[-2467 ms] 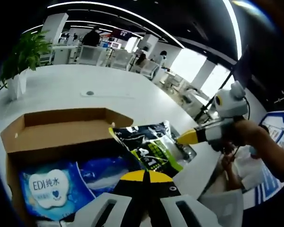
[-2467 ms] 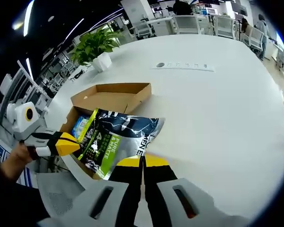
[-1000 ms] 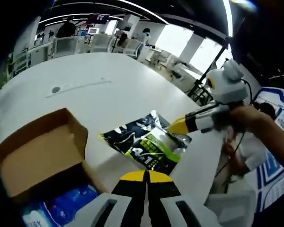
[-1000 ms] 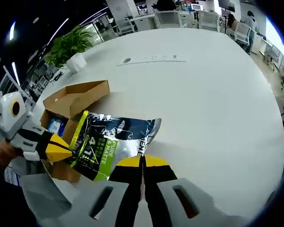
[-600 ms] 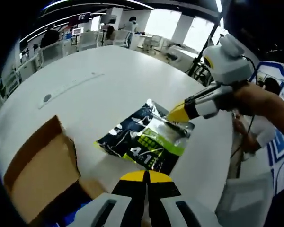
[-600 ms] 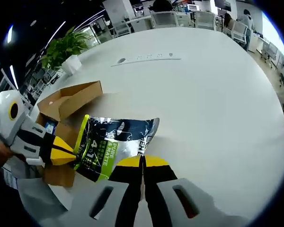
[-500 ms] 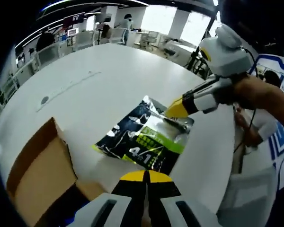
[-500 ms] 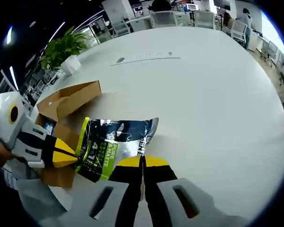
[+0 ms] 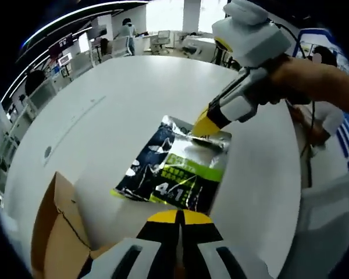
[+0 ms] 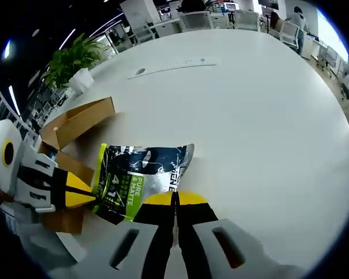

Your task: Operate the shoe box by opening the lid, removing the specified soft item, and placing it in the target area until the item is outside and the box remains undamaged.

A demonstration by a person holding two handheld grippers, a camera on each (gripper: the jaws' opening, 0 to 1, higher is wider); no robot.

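A soft foil pouch (image 9: 173, 173), dark with a green label, lies spread low over the white table (image 9: 116, 99), outside the open cardboard shoe box (image 9: 51, 232). My left gripper (image 9: 179, 213) is shut on the pouch's near edge. My right gripper (image 9: 199, 129) comes in from the upper right, shut on the silver far edge. In the right gripper view the same pouch (image 10: 141, 174) stretches between my right gripper (image 10: 175, 195) and my left gripper (image 10: 92, 197). The box (image 10: 75, 123) stands beside the pouch with its lid flap up.
A potted plant (image 10: 74, 59) stands past the box. A cable slot strip (image 10: 170, 65) is set into the table top (image 10: 262, 128), which is broad and white to the right. A hand (image 9: 305, 75) holds the right gripper. Chairs and desks (image 10: 212, 18) line the far side.
Both grippers have carried the pouch away from the box and lower over the open table. The box has slid toward the left edge of both views.
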